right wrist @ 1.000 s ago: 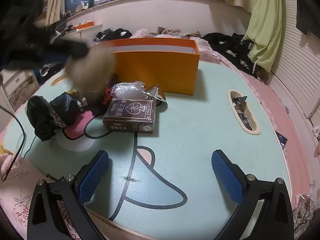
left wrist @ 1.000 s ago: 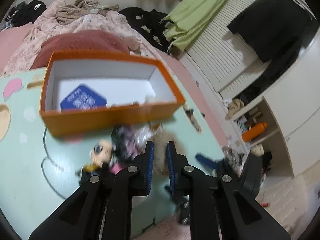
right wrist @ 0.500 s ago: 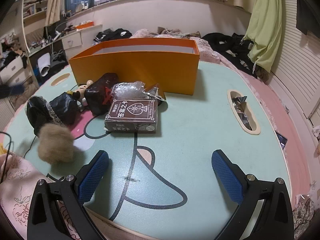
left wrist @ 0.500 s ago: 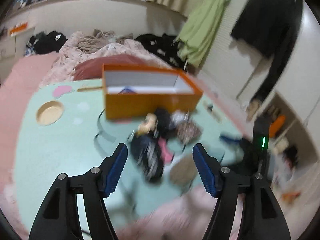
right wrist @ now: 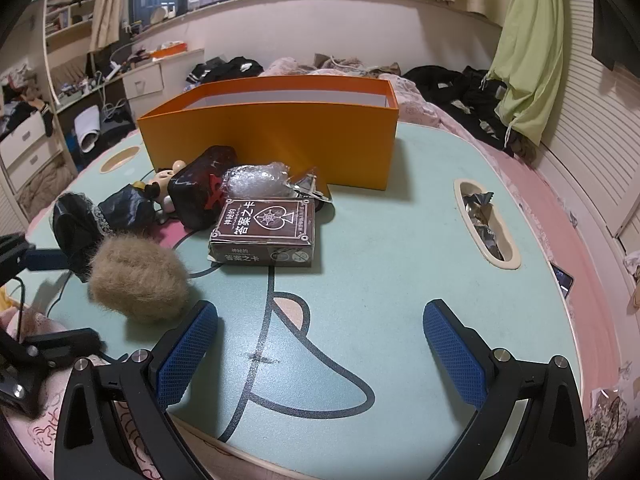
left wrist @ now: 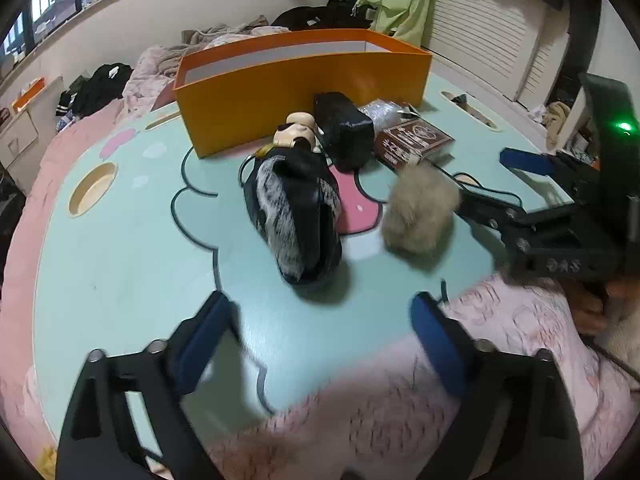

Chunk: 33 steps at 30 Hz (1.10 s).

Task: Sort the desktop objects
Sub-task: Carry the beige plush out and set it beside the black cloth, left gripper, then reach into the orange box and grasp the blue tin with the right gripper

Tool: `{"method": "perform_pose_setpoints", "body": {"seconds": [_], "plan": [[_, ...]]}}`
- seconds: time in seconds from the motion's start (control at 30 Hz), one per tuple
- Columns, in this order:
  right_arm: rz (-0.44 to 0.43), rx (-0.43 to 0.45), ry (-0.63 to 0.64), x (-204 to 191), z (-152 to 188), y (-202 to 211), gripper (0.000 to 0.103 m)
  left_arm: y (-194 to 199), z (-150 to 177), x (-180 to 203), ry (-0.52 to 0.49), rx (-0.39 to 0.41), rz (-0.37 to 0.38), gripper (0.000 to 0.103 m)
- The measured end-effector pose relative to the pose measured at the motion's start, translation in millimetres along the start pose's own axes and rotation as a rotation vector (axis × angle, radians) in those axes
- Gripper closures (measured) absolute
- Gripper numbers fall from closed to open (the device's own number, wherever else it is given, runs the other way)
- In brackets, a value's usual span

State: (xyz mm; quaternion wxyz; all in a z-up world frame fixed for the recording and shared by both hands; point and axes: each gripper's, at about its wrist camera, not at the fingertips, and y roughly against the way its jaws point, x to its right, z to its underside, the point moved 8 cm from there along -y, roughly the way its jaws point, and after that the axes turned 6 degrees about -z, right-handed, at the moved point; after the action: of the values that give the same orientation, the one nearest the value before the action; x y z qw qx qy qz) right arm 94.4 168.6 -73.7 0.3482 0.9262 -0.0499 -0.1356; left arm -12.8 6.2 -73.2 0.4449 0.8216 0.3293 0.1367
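Observation:
An orange box (right wrist: 272,140) stands open at the back of the mint table (right wrist: 380,280). In front of it lie a doll figure (left wrist: 298,134), a black pouch (right wrist: 200,192), crumpled plastic wrap (right wrist: 256,178), a brown card box (right wrist: 264,232) and a black lace cloth (left wrist: 296,216). A fluffy tan ball (left wrist: 420,212) rests alone on the table, close to my right gripper's left finger. My left gripper (left wrist: 320,344) hangs over the near table edge, its jaws opening wide with nothing between them. My right gripper (right wrist: 320,352) is open and holds nothing.
A round cup hole (left wrist: 92,188) is sunk into the table's left side. On the right, a slot (right wrist: 486,224) holds foil wrappers, with a phone (right wrist: 562,278) beyond it. A pink blanket (left wrist: 400,420) covers the near edge. A black cable (left wrist: 484,194) runs past the ball.
My left gripper went from shut to wide open and drew back and down to the near table edge. The fluffy ball dropped from beside the box onto the table. The right gripper stayed still.

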Motion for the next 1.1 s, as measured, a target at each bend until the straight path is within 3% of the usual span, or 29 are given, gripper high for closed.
{"method": "perform_pose_setpoints", "body": {"seconds": [0.07, 0.37, 0.47, 0.57, 0.73, 0.83, 0.97, 1.1], "plan": [[0.000, 0.000, 0.000, 1, 0, 1, 0.000, -3, -2, -1, 0.015, 0.006, -0.011, 0.000], [-0.029, 0.022, -0.002, 1, -5, 7, 0.002, 6, 0, -2, 0.033, 0.031, -0.017, 0.000], [-0.082, 0.143, -0.001, -1, -35, 33, 0.002, 5, 0, -1, 0.035, 0.032, -0.020, 0.000], [-0.180, 0.161, 0.021, -17, -75, 48, 0.002, 5, 0, -1, 0.035, 0.033, -0.021, 0.000], [-0.326, -0.023, -0.075, -38, -149, 11, 0.004, 5, 0, -1, 0.036, 0.034, -0.021, 0.000], [-0.369, -0.197, -0.053, -57, -173, -36, 0.006, 5, 0, -2, 0.036, 0.034, -0.020, 0.000], [-0.273, -0.403, -0.003, -66, -171, -101, 0.015, 5, -1, -1, 0.036, 0.036, -0.018, 0.000], [-0.321, -0.514, -0.045, -71, -162, -136, 0.017, 5, -1, -2, 0.036, 0.038, -0.016, 0.000]]}}
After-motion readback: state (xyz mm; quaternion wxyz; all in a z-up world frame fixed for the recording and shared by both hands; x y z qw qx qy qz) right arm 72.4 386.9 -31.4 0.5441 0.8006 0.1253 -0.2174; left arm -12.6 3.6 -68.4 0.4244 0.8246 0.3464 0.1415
